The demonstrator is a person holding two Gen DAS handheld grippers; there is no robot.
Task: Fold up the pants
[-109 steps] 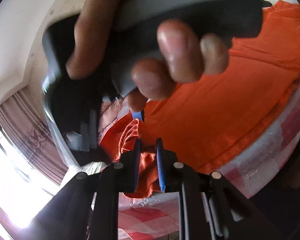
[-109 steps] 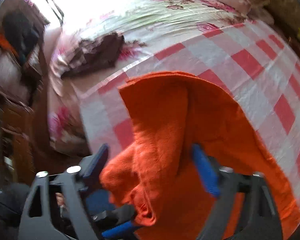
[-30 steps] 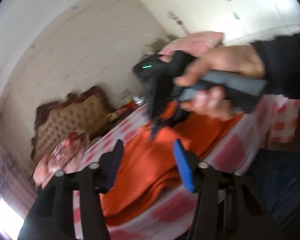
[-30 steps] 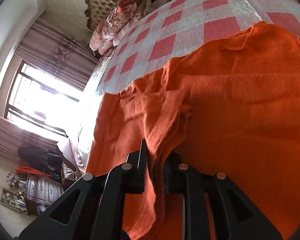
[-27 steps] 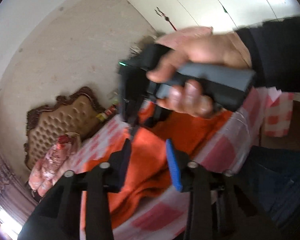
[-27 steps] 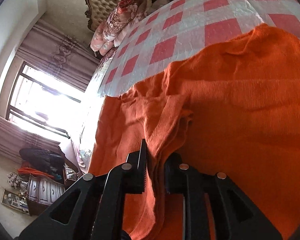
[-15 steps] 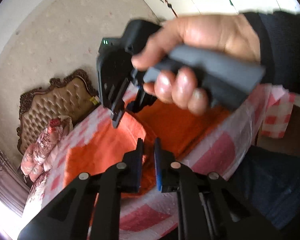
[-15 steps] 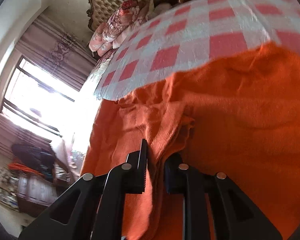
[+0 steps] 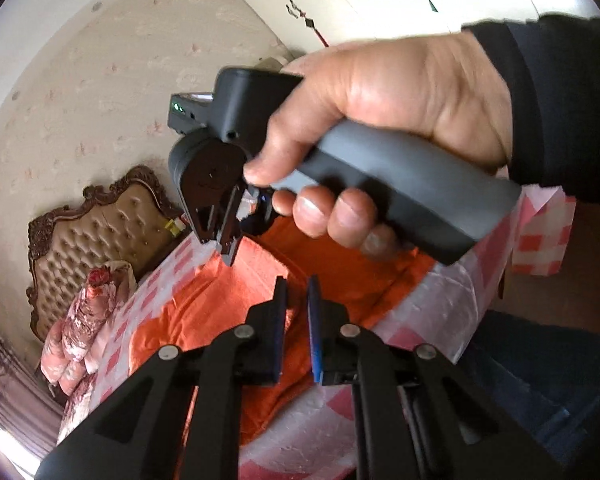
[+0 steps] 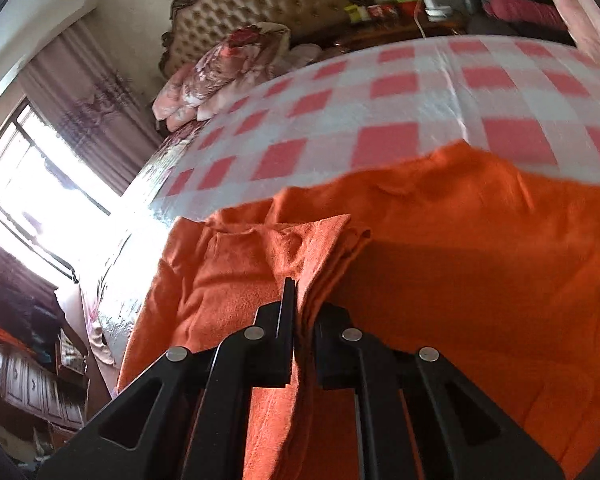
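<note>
A: While the orange pants lie spread over the red-and-white checked cover of the bed, which claw has them?

B: The right claw is clamped on a bunched fold of the cloth; its jaws pinch the fabric tightly. The left claw has its jaws drawn nearly together near the pants' edge by the bed's corner; whether cloth sits between them, one cannot tell.

A: And the person?

B: A hand in a dark sleeve grips the right tool's grey handle, above the pants; a tufted headboard and floral pillows lie beyond.
</note>
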